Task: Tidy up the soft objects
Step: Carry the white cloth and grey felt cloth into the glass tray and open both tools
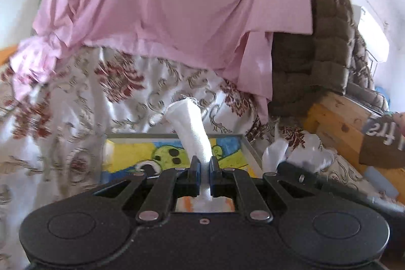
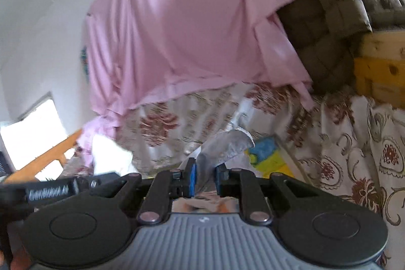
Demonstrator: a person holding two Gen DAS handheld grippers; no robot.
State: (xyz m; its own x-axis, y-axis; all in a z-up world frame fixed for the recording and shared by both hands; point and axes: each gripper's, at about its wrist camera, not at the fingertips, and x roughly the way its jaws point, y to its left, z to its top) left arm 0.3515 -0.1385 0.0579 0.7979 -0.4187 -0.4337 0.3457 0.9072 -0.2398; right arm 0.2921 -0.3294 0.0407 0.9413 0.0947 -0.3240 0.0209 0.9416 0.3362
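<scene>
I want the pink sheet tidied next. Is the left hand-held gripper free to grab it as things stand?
Probably not yet: the left hand-held gripper is shut on a white cloth. The pink sheet hangs unobstructed ahead, though.

At the right edge of the left wrist view, a person's dark brown sleeve [image 1: 382,141] bears pale letters, upside down and cut off; only "fr" reads. Elsewhere, nothing legible.
</scene>
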